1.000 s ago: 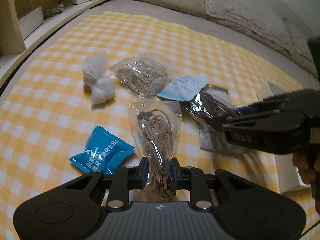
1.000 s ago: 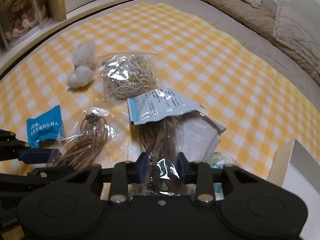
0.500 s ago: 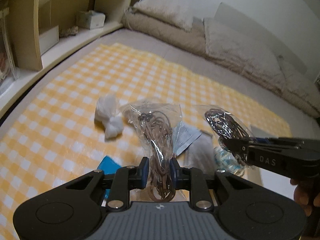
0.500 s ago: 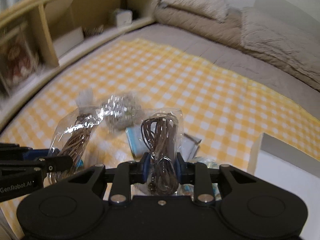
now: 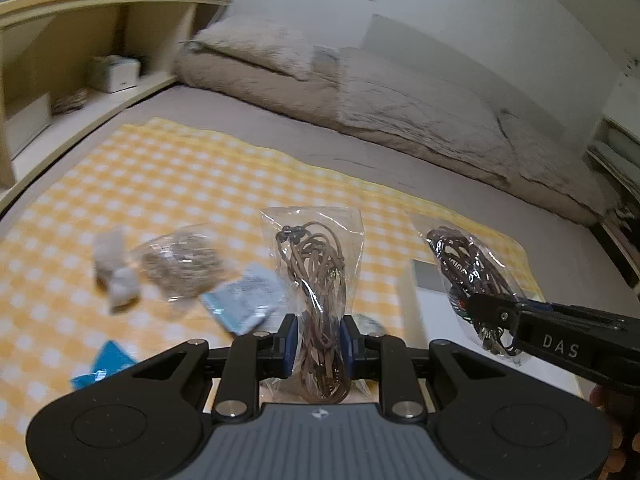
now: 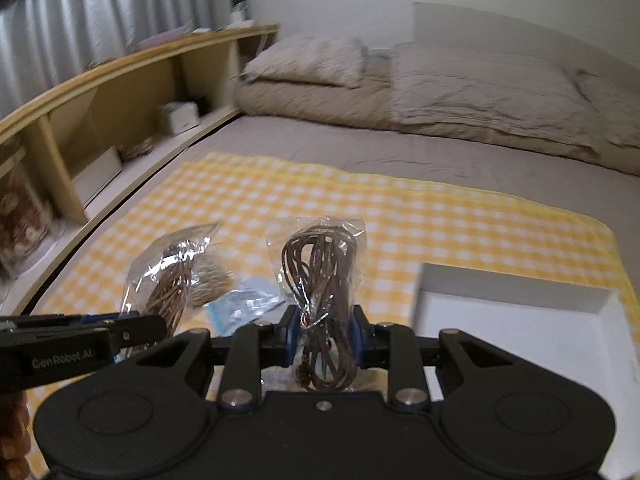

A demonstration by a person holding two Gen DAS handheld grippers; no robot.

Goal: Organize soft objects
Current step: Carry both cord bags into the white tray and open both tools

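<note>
My left gripper (image 5: 318, 342) is shut on a clear bag of light brown cord (image 5: 320, 272) and holds it upright above the yellow checked cloth (image 5: 160, 184). My right gripper (image 6: 323, 340) is shut on a clear bag of dark brown cord (image 6: 320, 276), also lifted. Each gripper shows in the other view: the right one (image 5: 492, 316) with its bag (image 5: 464, 264), the left one (image 6: 152, 322) with its bag (image 6: 168, 280). A white box (image 6: 520, 320) lies open just right of my right gripper.
On the cloth lie a white cotton bundle (image 5: 116, 276), a bag of pale bands (image 5: 180, 268), a light blue-white packet (image 5: 248, 300) and a blue packet (image 5: 104, 368). A wooden shelf (image 6: 100, 120) runs along the left. Beige bedding (image 6: 440, 92) lies behind.
Both grippers have lifted their bags off the cloth and tilted upward, so the bedding and wall come into view. The white box now shows more fully in the right wrist view.
</note>
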